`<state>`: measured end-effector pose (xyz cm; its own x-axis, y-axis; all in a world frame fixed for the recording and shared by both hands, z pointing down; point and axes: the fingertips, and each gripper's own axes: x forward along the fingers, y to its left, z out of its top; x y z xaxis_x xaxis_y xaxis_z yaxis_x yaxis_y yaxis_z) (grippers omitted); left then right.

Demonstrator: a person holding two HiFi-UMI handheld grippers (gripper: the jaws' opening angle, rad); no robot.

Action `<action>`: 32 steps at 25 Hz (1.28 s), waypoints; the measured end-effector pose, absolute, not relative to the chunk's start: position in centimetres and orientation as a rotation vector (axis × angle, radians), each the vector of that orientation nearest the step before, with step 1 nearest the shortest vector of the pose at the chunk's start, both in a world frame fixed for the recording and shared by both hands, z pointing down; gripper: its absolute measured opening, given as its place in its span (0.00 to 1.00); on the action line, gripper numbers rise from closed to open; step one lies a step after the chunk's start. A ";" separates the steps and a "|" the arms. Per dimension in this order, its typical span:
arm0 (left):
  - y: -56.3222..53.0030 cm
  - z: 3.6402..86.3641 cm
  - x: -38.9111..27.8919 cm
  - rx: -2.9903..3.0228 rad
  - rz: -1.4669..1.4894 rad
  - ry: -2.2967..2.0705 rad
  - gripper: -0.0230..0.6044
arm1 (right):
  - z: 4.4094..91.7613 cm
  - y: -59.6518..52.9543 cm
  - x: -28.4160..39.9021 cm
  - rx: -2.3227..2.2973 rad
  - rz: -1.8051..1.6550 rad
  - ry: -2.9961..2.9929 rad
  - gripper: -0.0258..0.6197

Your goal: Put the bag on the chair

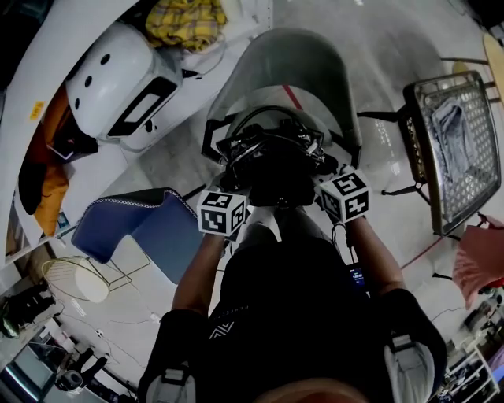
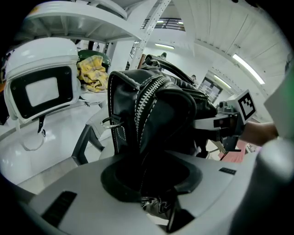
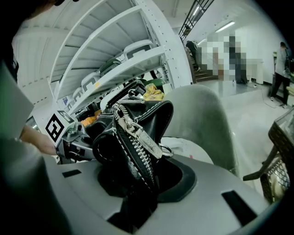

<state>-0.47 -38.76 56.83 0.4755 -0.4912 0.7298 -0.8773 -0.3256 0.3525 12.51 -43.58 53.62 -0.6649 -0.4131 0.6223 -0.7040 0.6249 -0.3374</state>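
White shelving [image 1: 24, 110] curves down the left edge of the head view. The grey chair [image 1: 315, 71] stands at upper centre on the pale floor [image 1: 378, 47], its rounded back arching round the far side of the seat. A blue chair [image 1: 142, 224] sits at lower left, just beside the person's left arm. A wire basket [image 1: 457, 149] with grey cloth in it fills the right edge, well apart from the grey chair.

On the shelving at upper left rests a white domed appliance [image 1: 118, 79] with a dark window, and a yellow checked cloth [image 1: 185, 20] lies above it.

The black bag [image 1: 272, 161] is at the frame's centre, over the front of the grey chair's seat; whether it touches the seat cannot be told. Its zip runs up toward the camera in both gripper views.

The left gripper [image 2: 154, 179] is clenched on the bag's left end and the right gripper [image 3: 138, 183] on its right end. The bag fills the space between each pair of jaws.
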 end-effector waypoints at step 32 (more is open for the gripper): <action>-43.7 64.6 0.1 1.915 0.720 -1.094 0.31 | 64.2 -49.0 13.9 0.910 0.905 -2.230 0.29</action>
